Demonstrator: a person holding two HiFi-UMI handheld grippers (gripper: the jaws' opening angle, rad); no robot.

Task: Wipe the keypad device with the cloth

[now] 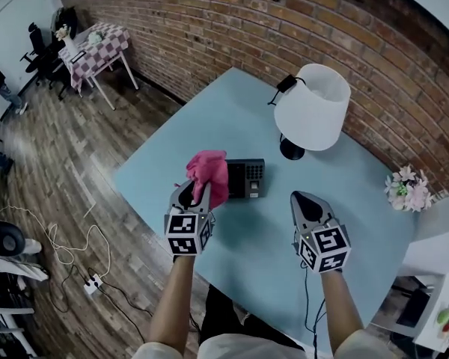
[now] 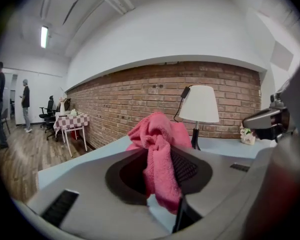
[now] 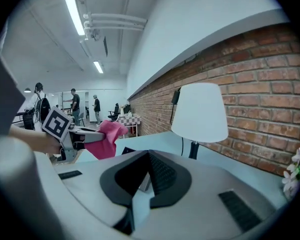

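We look steeply down at a pale blue tabletop (image 1: 344, 178), with our two grippers held out over its near edge.

Nearest on the left, the left gripper (image 1: 197, 189) is clamped on a pink cloth (image 1: 209, 172). Its own view shows the fabric pinched between the jaws, bunched above them and hanging below. We judge the bunching gives a soft pad for rubbing.

On the right, the right gripper (image 1: 307, 204) hovers above bare tabletop, well apart from everything. Its jaws are closed together with nothing between them. It seems to be kept out of the way, or ready to steady something.

Just beyond the left gripper lies the keypad (image 1: 247, 178), a dark flat device between the middle of the tabletop and its left edge. From above, the cloth covers the keypad's left end. In the right gripper view the cloth appears raised above it rather than pressed down, so we judge the wiping is about to begin or is between strokes. The cloth would have to come down onto the keys.

Farther on, toward the far edge, stands a lamp (image 1: 312, 107) with a white shade. Flowers (image 1: 408, 188) sit at the far right corner. A brick wall (image 1: 299, 21) runs behind.
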